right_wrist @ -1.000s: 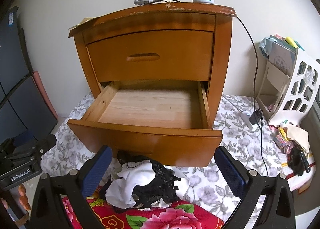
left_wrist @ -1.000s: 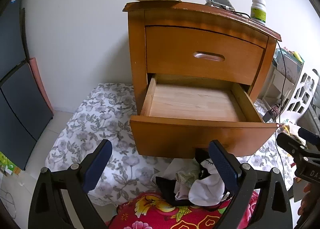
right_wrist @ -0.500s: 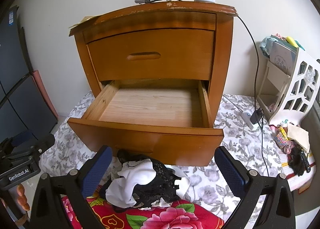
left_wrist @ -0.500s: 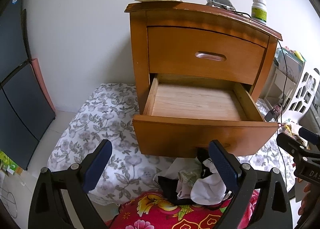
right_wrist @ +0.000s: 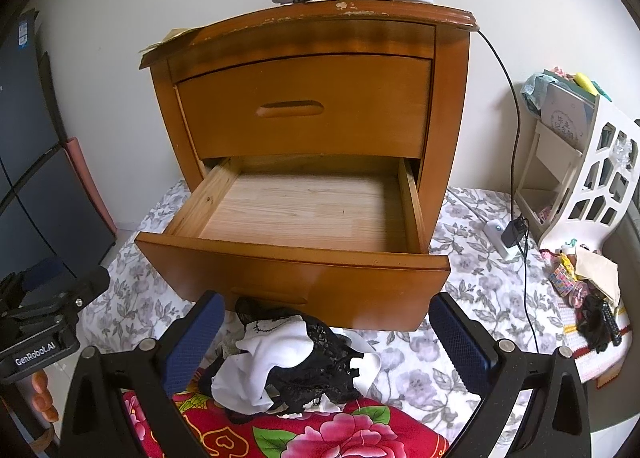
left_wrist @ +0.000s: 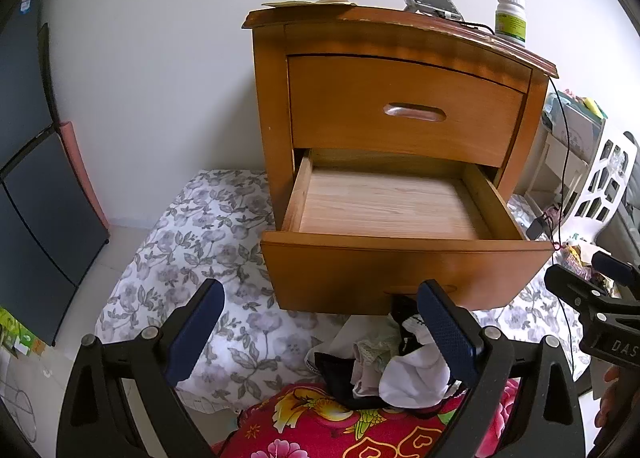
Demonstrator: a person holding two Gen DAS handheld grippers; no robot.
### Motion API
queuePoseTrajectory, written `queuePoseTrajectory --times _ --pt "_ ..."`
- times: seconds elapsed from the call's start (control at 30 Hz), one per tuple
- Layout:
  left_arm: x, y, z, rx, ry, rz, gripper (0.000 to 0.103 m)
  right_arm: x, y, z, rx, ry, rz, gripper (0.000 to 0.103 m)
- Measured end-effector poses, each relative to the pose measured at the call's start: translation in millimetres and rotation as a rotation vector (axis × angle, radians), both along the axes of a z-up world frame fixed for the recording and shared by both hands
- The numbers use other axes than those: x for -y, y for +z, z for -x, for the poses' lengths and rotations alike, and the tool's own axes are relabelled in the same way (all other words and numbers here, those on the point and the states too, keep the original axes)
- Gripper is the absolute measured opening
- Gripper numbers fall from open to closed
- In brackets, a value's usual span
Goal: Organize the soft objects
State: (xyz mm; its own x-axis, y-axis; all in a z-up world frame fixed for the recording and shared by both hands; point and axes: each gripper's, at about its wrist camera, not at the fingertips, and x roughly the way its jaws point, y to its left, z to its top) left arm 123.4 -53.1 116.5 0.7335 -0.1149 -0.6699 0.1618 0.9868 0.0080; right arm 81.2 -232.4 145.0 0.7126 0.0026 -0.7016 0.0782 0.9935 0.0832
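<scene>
Pile of garments (right_wrist: 292, 362), black and white, lies on the floral bedsheet (right_wrist: 460, 270) directly below the front of the nightstand's open, empty lower drawer (right_wrist: 304, 214). Left gripper (left_wrist: 320, 330) and right gripper (right_wrist: 328, 342) both spread wide, holding nothing, near the pile.
</scene>
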Motion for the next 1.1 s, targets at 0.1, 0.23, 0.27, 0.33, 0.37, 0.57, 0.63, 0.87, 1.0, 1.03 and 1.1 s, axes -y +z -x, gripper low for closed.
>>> queuePoseTrajectory --times 0.1,0.23,0.27,0.33,0.37,0.57,0.63,0.87,1.0,1.03,1.1 --pt "0.2 0.2 0.3 -0.002 0.0 0.001 0.097 -0.2 -0.9 0.7 0.0 0.002 0.0 0.103" --pt "0.1 0.6 0.1 -0.005 -0.001 0.007 0.097 -0.4 -0.9 0.5 0.001 0.001 0.001 0.103" --pt "0.1 0.3 -0.1 -0.006 -0.002 0.006 0.097 -0.5 -1.0 0.5 0.001 0.001 0.0 0.103" --pt "0.8 0.0 -0.3 -0.007 -0.006 0.003 0.097 -0.6 -1.0 0.4 0.0 0.001 0.0 0.103" --pt "0.8 0.1 -0.5 -0.007 -0.007 0.002 0.097 -0.7 -1.1 0.4 0.0 0.0 0.0 0.103" --pt "1.1 0.4 0.4 -0.006 -0.014 0.002 0.097 -1.5 -1.7 0.6 -0.002 0.002 0.0 0.103" --pt "1.1 0.4 0.4 -0.006 -0.013 0.002 0.097 -0.9 -1.2 0.3 -0.001 0.001 0.0 0.103" --pt "-0.1 1.1 1.2 0.0 0.009 -0.011 0.097 -1.7 -2.0 1.2 -0.001 -0.001 0.0 0.103" --pt "-1.0 2.1 2.7 0.009 0.022 -0.021 0.097 -2.2 -2.3 2.0 -0.001 0.0 0.0 0.103" --pt "-1.0 2.2 2.8 0.01 0.023 -0.022 0.097 -1.9 -2.7 2.1 -0.001 0.001 0.0 0.103" --pt "-1.3 2.9 2.7 0.013 0.027 -0.025 0.097 -2.3 -3.0 2.2 -0.002 0.001 0.0 0.103"
